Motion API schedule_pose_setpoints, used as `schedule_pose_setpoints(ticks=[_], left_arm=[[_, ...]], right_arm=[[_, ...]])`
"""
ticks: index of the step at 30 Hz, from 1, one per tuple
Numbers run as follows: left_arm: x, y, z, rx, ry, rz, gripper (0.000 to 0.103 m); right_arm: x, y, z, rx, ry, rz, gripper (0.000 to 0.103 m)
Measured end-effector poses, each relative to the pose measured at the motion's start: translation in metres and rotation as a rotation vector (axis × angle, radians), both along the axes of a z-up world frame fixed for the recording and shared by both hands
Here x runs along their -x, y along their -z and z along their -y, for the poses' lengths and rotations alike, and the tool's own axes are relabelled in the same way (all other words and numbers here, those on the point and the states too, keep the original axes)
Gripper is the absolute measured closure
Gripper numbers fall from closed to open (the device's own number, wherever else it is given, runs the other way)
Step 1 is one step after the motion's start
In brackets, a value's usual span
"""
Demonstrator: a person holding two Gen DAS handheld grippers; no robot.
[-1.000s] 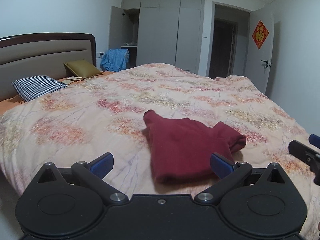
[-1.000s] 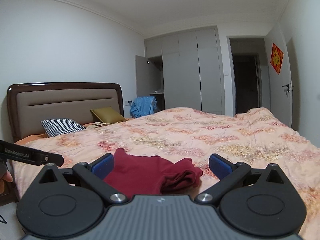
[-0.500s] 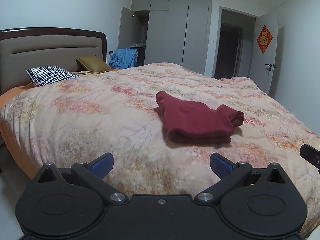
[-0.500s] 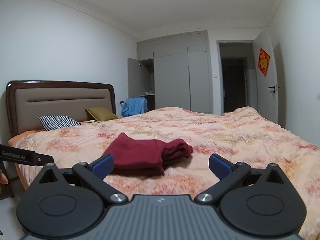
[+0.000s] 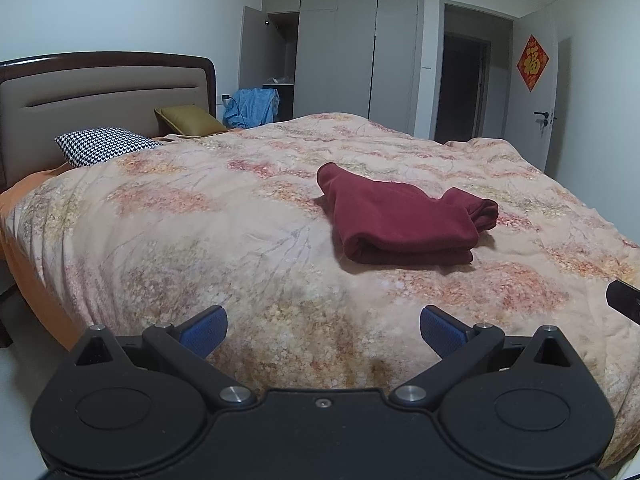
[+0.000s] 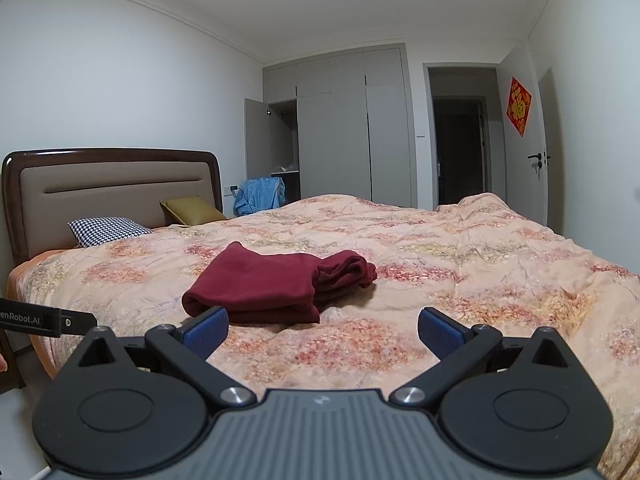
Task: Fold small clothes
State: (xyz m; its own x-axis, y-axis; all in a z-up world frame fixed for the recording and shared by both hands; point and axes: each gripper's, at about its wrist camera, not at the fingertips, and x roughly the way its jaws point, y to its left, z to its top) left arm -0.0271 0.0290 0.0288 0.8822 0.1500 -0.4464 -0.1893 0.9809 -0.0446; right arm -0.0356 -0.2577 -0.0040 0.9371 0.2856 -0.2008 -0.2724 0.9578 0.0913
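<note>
A dark red garment [image 5: 404, 218] lies folded on the floral quilt [image 5: 224, 240], with a rolled sleeve end at its right. In the right wrist view the same garment [image 6: 276, 284] sits just beyond my left fingertip. My left gripper [image 5: 323, 330] hangs open over the quilt's near edge, well short of the garment, nothing between its blue pads. My right gripper [image 6: 322, 330] is also open and empty, close in front of the garment. The tip of the right gripper [image 5: 624, 300] shows at the left view's right edge.
A checked pillow [image 5: 106, 148] and an olive cushion [image 5: 188, 120] lie by the headboard [image 5: 100, 96]. A blue cloth [image 5: 252, 108] hangs near the open wardrobe [image 5: 340, 48]. A door [image 5: 536, 96] stands open at the right. The bed's near edge drops to the floor at the left.
Both grippers have drawn back from the folded garment toward the bed's near edge; it looks smaller and farther off. Both stayed open and empty.
</note>
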Motion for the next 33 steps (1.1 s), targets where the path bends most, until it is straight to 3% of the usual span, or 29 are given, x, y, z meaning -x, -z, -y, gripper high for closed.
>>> schedule_pose_setpoints(ticks=[33], left_arm=[[-0.0080,0.0045,0.0022,-0.003,0.002,-0.032,0.001]], right_arm=[[-0.0094,0.0073,0.0034,-0.014,0.007,-0.040,0.000]])
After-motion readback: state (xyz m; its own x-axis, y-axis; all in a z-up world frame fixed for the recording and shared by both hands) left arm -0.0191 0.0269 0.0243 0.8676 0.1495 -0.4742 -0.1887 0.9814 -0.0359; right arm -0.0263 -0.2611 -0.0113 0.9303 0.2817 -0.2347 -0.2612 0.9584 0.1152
